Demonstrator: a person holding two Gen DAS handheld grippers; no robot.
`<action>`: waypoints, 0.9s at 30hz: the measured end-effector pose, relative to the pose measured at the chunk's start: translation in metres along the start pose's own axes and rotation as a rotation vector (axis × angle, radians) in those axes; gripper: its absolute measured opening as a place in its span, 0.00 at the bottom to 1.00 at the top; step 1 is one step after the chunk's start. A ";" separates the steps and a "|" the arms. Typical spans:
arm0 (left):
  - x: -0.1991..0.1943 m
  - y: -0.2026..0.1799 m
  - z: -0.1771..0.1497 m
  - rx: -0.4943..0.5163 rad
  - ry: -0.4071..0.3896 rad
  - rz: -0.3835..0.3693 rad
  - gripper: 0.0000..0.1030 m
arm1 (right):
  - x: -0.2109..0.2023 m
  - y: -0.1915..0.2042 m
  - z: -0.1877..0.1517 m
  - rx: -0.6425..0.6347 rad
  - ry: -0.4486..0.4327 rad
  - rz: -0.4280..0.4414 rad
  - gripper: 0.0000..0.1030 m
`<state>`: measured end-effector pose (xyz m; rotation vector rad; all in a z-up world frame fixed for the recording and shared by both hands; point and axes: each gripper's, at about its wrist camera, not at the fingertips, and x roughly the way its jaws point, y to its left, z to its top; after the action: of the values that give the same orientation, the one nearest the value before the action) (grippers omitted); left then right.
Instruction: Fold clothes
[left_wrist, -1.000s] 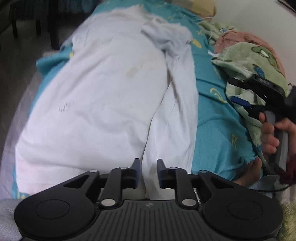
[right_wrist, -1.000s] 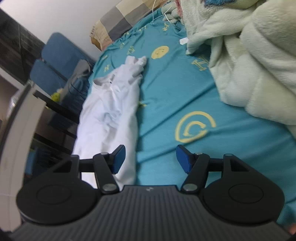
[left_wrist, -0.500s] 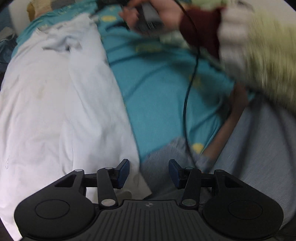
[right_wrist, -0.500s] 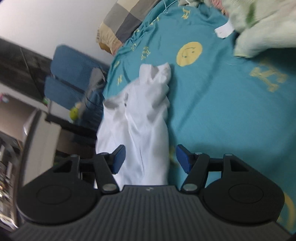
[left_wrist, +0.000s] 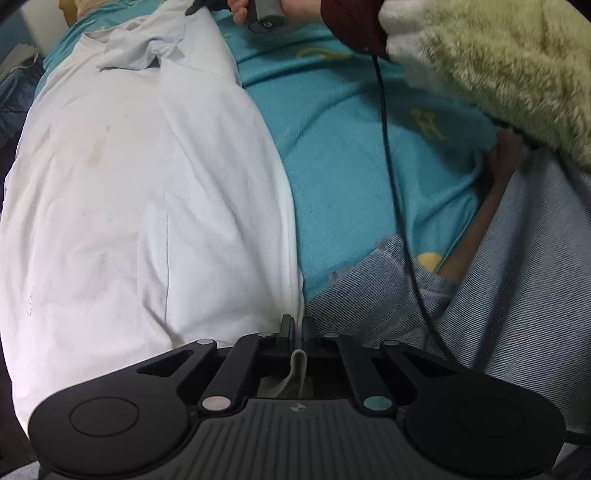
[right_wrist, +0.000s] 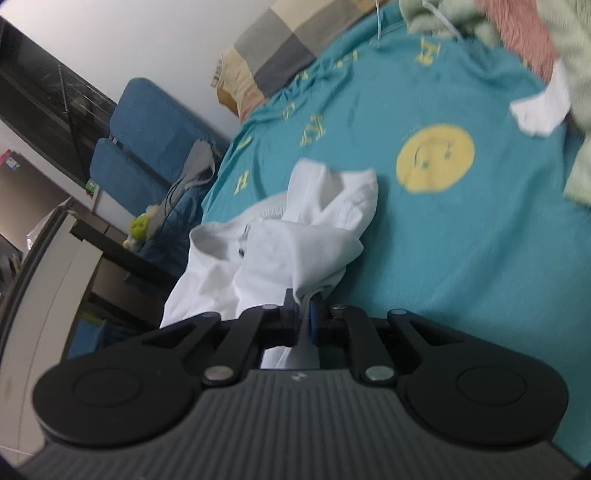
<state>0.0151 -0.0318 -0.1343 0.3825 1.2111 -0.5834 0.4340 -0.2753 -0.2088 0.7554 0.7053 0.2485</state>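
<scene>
A white shirt (left_wrist: 140, 192) lies lengthwise on a teal bed sheet (left_wrist: 354, 155), folded once along its length. In the left wrist view my left gripper (left_wrist: 298, 326) is shut on the shirt's near hem corner, and a strip of white cloth shows between its jaws. The right wrist view shows the shirt's collar end (right_wrist: 295, 240), bunched up, with my right gripper (right_wrist: 303, 308) shut on a fold of it near the sleeve. A person's hand (left_wrist: 280, 11) holds the right gripper's handle at the far end of the shirt.
A fuzzy green sleeve (left_wrist: 498, 62) and a black cable (left_wrist: 391, 184) cross the left wrist view. A denim-clad leg (left_wrist: 517, 280) rests on the bed at right. Blankets (right_wrist: 535, 40), a checked pillow (right_wrist: 280, 48) and a blue chair (right_wrist: 147, 136) lie beyond the shirt.
Both grippers went from open to shut on the shirt. The left came down to the hem corner; the right moved in over the collar end and closed on a fold.
</scene>
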 end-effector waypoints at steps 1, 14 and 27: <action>-0.005 0.000 -0.001 -0.009 -0.014 -0.011 0.04 | -0.003 -0.001 0.003 0.005 -0.009 0.001 0.08; -0.052 -0.036 0.042 -0.068 -0.207 -0.156 0.04 | -0.036 0.002 0.070 -0.075 -0.137 -0.038 0.07; 0.003 -0.037 0.039 -0.166 -0.173 -0.290 0.28 | -0.013 -0.048 0.072 -0.094 -0.073 -0.150 0.14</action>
<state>0.0226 -0.0844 -0.1236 0.0142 1.1455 -0.7430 0.4704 -0.3541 -0.1996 0.6162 0.6726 0.1157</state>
